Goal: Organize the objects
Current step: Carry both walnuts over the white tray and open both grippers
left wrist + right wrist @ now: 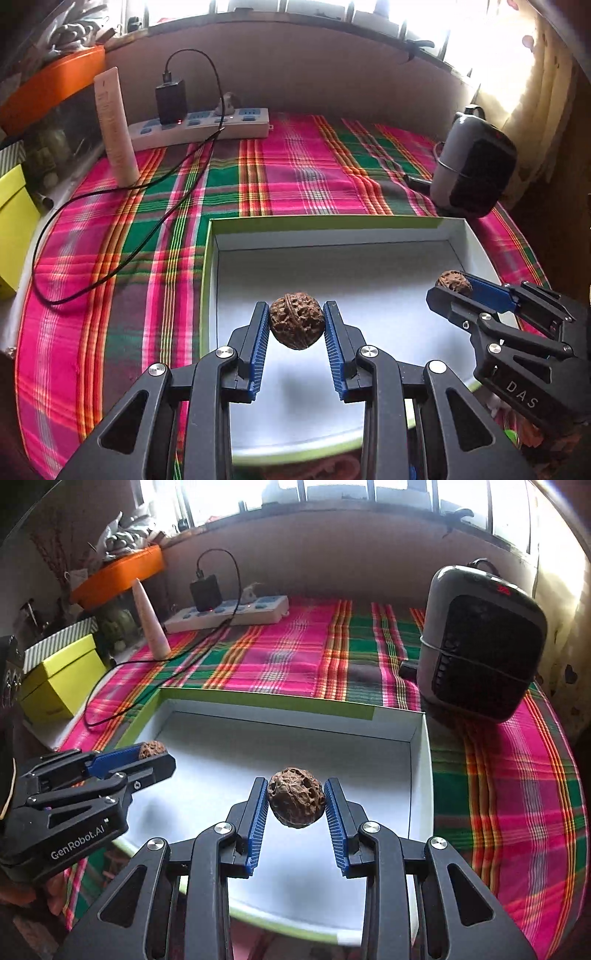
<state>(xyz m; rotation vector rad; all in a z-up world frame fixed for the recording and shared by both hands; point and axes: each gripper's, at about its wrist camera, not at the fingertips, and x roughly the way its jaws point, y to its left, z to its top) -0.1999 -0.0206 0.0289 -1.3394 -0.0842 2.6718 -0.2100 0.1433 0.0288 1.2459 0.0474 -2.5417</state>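
2 walnuts, 1 in each of my tongs: my left tongs [297,325] pinch a walnut [296,320], my right tongs [296,803] pinch another walnut [295,800]. Both hang above the white box [406,230] (shallow, green-edged) sitting on the plaid-covered counter [295,170].

The left gripper [297,323] and the right gripper [296,801] both tilt downward over the white box [369,230], side by side and apart, each with blue pads [258,345] pressed on a walnut [297,320].
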